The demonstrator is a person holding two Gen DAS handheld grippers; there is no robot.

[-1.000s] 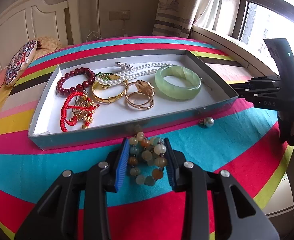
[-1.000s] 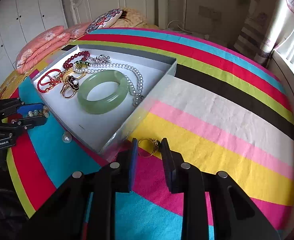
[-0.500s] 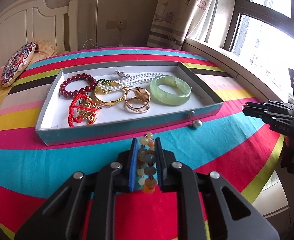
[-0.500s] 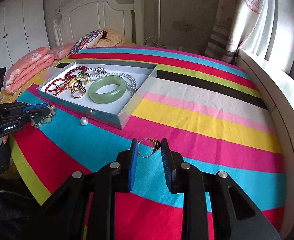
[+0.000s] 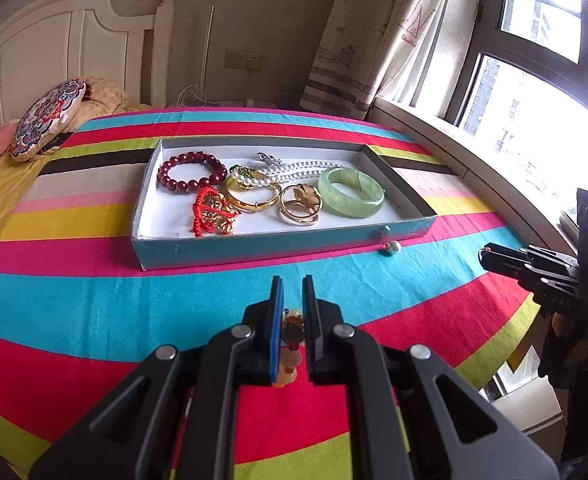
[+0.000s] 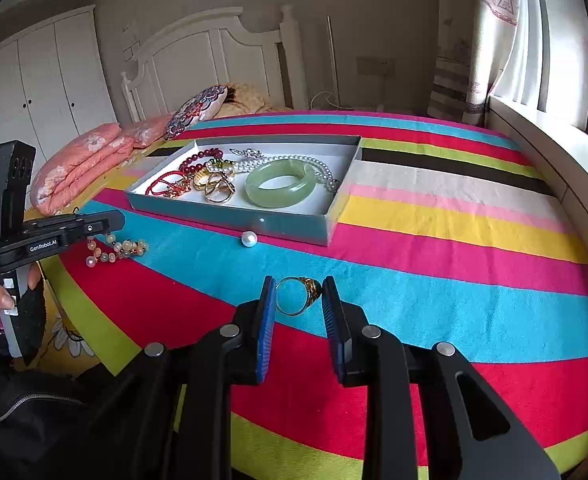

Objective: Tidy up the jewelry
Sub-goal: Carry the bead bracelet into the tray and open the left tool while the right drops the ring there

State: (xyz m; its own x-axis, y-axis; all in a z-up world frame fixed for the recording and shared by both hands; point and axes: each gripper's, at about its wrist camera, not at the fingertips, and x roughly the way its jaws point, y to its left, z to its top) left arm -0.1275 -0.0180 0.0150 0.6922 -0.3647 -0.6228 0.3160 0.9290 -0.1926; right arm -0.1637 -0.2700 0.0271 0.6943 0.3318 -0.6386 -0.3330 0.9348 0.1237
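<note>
Bed with striped multicolour cover [image 5: 93, 304] is filling both frames; no worktop here. Shallow grey cardboard tray [image 5: 277, 242] is sitting mid-frame in the left wrist view, upper centre in the right wrist view [image 6: 294, 226], its long axis running left to right across the stripes. It is lying ahead of both tools, and judging by its size in each frame, neither hand looks clearly nearer.

Left hand-held gripper [image 5: 291, 292] is pinching a multicoloured stone-bead bracelet [image 5: 291, 336] between nearly closed jaws, tray straight ahead. Its own view is showing only a few beads; the right wrist view is showing the bracelet [image 6: 117, 250] dangling in a loop below that tool, at left of frame.

Right hand-held gripper [image 6: 298, 294] is holding a gold ring with an ornate top [image 6: 298, 295] between narrowed jaws, tray ahead and slightly left.

Loose white pearl [image 6: 249, 239] is lying on the cover just beside the tray's near wall. Judgement: both pieces are going forward into the tray next.
</note>
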